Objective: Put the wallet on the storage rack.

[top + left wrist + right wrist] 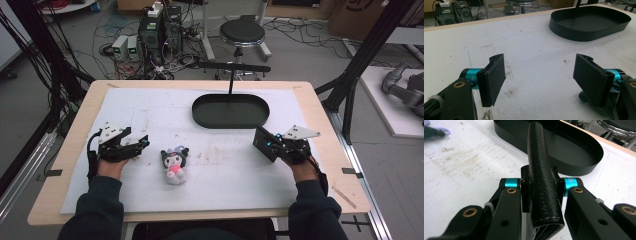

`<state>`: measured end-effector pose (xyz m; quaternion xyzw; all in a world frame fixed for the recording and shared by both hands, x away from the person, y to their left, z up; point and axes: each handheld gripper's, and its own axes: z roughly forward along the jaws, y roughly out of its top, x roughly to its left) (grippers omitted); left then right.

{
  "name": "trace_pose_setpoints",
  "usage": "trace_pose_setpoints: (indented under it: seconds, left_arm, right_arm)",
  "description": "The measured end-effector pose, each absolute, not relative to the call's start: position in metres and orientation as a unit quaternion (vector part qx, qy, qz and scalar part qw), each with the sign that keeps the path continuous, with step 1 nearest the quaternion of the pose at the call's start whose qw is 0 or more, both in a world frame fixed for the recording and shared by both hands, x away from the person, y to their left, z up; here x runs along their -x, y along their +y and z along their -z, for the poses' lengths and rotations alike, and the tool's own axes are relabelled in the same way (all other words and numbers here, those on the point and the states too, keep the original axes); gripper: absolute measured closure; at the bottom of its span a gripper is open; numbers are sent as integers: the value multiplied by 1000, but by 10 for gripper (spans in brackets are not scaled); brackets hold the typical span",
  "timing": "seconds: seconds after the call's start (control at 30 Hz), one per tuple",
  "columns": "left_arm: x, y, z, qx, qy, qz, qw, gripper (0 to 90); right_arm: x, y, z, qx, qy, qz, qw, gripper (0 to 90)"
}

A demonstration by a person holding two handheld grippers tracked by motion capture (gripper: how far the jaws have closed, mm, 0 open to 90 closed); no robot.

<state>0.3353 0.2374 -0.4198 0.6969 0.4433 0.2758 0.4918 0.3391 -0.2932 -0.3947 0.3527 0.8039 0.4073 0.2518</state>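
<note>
Two grippers over white mat. Right gripper (541, 192) jaws clamped on black leather wallet (541, 170), held edge-up near black oval tray (230, 111). Left gripper (541, 82) jaws wide apart, empty, beside plush toy (174, 164). Risk: narrow grip, wallet may pivot or slip, missing tray.

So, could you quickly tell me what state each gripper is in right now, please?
Left gripper: open, jaws wide apart, holding nothing.
Right gripper: closed on a black leather wallet, held edge-up between the jaws.
</note>
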Motion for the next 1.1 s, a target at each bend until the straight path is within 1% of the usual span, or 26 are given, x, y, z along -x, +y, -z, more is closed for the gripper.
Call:
trace_pose_setpoints:
  seconds: [0.2,0.53,0.77,1.0,1.1]
  left_arm:
    - [-335,238,420,-694,446,-276,493,255]
    - [-336,240,420,-692,447,-276,495,255]
    - [-336,239,420,-693,444,-276,496,256]
    - [-336,240,420,-692,445,-277,496,255]
    - [-336,240,420,-693,443,-277,497,256]
  right_arm:
    - [-347,-295,382,-372,775,-445,250,767]
    - [-380,-280,359,-381,754,-466,263,767]
    - [-410,-252,347,-383,748,-475,262,766]
    - [-437,-219,354,-378,744,-478,273,766]
    - [-448,-206,359,-382,747,-472,271,766]
